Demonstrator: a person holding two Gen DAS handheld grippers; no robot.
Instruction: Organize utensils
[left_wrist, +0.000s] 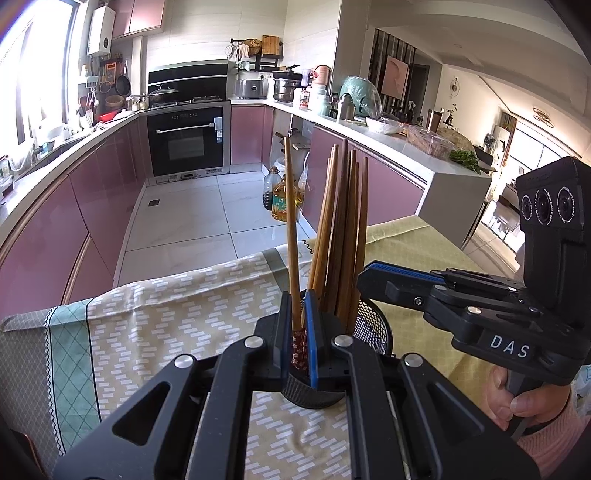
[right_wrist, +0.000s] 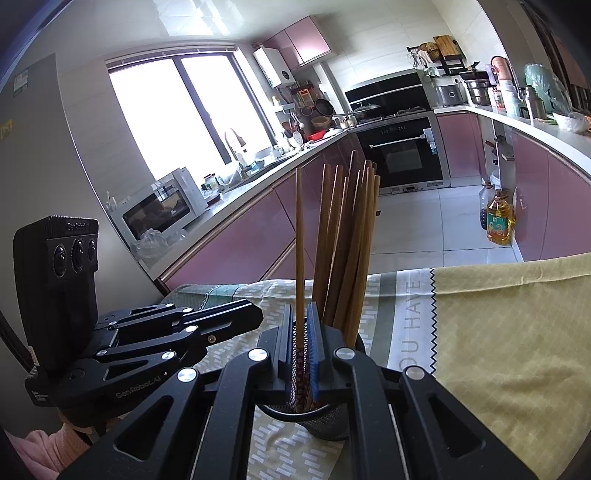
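Note:
A black mesh holder (left_wrist: 369, 328) (right_wrist: 328, 421) stands on the cloth-covered table with several brown chopsticks (left_wrist: 347, 229) (right_wrist: 351, 240) fanned upright in it. My left gripper (left_wrist: 298, 325) is shut on a single chopstick (left_wrist: 291, 229) that stands upright left of the bundle, its patterned lower end between the blue pads over the holder's mouth. In the right wrist view my right gripper (right_wrist: 303, 332) is likewise shut on one upright chopstick (right_wrist: 300, 240) over the holder. Each gripper shows from the side in the other's view: the right gripper (left_wrist: 369, 277), the left gripper (right_wrist: 255, 314).
A patterned green and yellow tablecloth (left_wrist: 166, 314) (right_wrist: 498, 332) covers the table, whose far edge drops to the tiled kitchen floor. Oil bottles (left_wrist: 280, 203) (right_wrist: 498, 221) stand on the floor by the pink cabinets. A hand (left_wrist: 517, 402) holds the right gripper's handle.

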